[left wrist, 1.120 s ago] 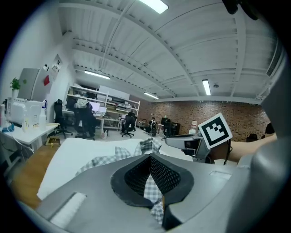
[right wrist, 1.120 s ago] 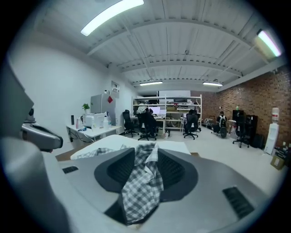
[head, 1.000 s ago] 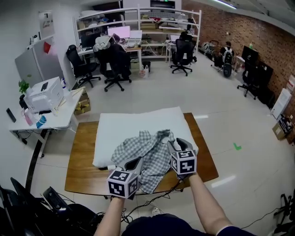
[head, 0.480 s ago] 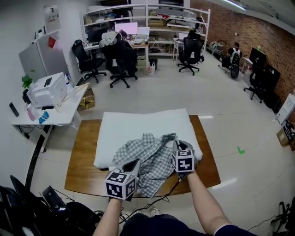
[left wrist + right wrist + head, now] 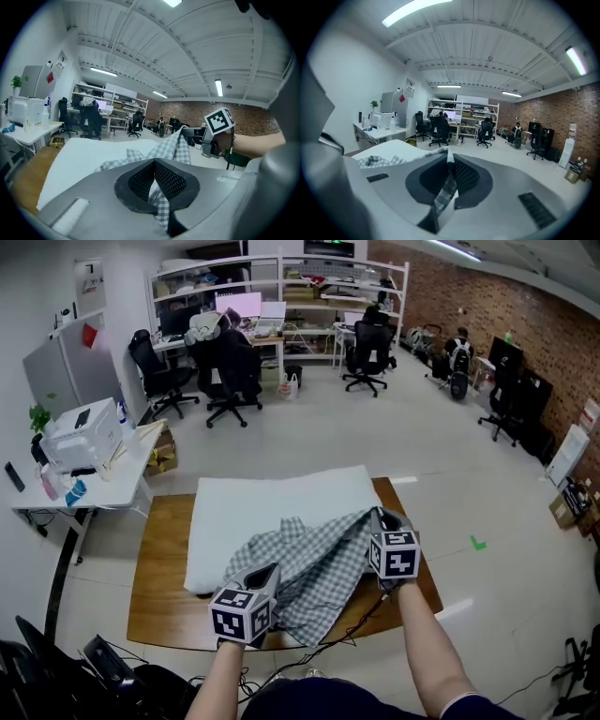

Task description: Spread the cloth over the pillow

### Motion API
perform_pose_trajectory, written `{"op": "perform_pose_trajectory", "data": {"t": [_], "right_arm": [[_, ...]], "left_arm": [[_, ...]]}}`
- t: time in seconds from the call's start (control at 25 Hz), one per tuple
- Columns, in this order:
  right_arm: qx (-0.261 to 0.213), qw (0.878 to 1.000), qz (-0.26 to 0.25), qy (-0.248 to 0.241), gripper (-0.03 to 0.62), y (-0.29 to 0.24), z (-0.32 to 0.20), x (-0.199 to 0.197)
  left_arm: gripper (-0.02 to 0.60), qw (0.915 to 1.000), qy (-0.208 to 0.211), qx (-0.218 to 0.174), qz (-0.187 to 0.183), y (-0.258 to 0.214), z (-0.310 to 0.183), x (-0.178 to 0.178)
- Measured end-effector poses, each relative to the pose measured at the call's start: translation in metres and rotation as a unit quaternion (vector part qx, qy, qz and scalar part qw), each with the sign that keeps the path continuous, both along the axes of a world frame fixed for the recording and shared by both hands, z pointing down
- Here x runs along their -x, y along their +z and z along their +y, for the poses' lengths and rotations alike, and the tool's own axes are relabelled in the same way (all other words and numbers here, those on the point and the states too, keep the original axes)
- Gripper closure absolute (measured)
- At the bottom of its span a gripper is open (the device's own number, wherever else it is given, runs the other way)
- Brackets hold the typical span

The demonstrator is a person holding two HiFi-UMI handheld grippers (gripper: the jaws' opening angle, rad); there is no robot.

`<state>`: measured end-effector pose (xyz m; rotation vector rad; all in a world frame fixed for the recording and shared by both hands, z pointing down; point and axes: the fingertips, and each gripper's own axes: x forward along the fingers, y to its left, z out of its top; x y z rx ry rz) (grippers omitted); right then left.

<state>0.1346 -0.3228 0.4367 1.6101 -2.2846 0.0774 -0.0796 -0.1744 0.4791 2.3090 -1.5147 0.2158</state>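
A white pillow [image 5: 262,507] lies on the wooden table [image 5: 159,559]. A grey checked cloth [image 5: 314,568] lies bunched over the pillow's near right part and hangs over the table's front edge. My left gripper [image 5: 269,573] is shut on the cloth's near left edge; in the left gripper view the cloth [image 5: 180,145] runs out from between its pads [image 5: 154,180]. My right gripper [image 5: 380,518] holds the cloth's right corner raised. Its jaws are closing, and a strip of cloth [image 5: 445,192] is pinched between them [image 5: 450,180]. The cloth is stretched between both grippers.
A white side table [image 5: 112,486] with a printer [image 5: 80,437] stands to the left. Black cables [image 5: 347,629] hang below the table's front edge. Office chairs [image 5: 225,371], desks and shelves fill the far end of the room across open floor.
My right gripper has closed on the cloth's corner and moved right and up, pulling the cloth taut. The left gripper has stayed shut on its edge.
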Motion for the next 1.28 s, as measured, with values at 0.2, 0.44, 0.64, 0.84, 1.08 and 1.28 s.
{"op": "perform_pose_trajectory", "data": {"t": [0.2,0.44,0.64,0.84,1.08,1.28], "right_arm": [[-0.009,0.999,0.004,0.041,0.563,-0.012,-0.004,-0.037],[-0.011,0.995,0.013,0.099,0.563,-0.019,-0.008,-0.099],[-0.01,0.989,0.018,0.146,0.563,-0.021,-0.008,-0.153],[-0.014,0.984,0.027,0.176,0.563,-0.029,-0.005,-0.187],[-0.02,0.978,0.032,0.206,0.563,-0.039,-0.001,-0.217],[-0.027,0.972,0.036,0.231,0.563,-0.051,0.007,-0.245]], "left_arm": [[0.578,1.0,0.005,-0.003,0.002,-0.001,-0.003,0.003],[0.578,1.0,-0.002,0.001,-0.002,0.003,-0.004,0.02],[0.578,0.9999,-0.009,0.009,-0.01,0.009,-0.004,0.031],[0.578,0.9996,-0.013,0.016,-0.02,0.014,-0.004,0.046],[0.578,0.9994,-0.005,0.022,-0.026,0.02,-0.01,0.047],[0.578,0.9992,0.003,0.026,-0.03,0.024,-0.015,0.042]]}}
